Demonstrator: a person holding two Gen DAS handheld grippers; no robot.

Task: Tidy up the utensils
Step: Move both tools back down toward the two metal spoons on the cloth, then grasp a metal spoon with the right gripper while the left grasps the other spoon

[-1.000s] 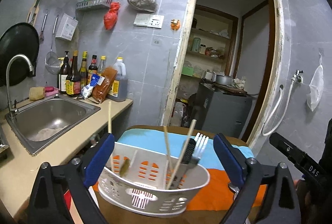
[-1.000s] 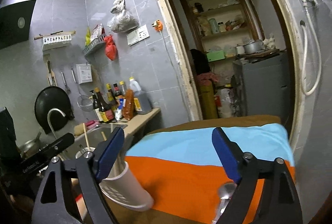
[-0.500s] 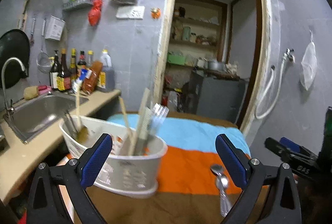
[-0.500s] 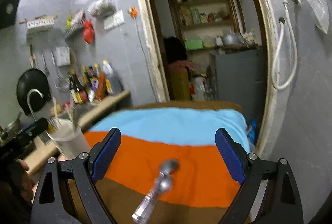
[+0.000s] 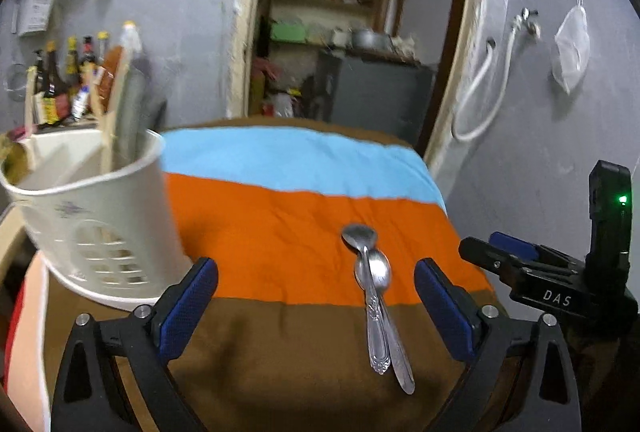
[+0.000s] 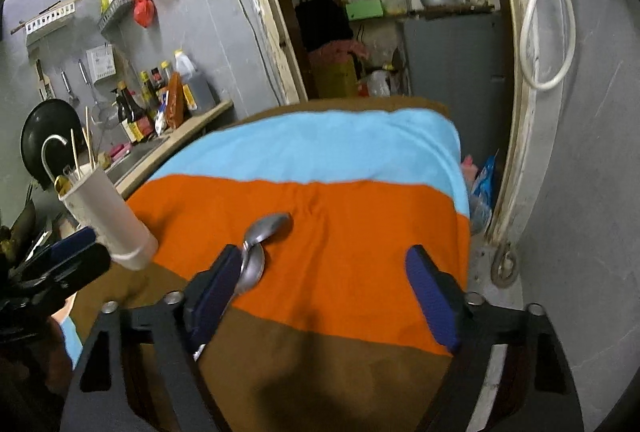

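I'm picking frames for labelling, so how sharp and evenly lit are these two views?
Left wrist view: motion blur smears the white utensil basket and the bottles behind it; the two spoons stay fairly crisp. Right wrist view: sharper overall, with a dark shadow on the brown band of the striped cloth. Both: fisheye bends the door frame, corners black.

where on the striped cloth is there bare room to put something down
The light blue band at the far end is bare. So is the orange band to the right of the two spoons. It is crowded on the left, where the white utensil basket stands.
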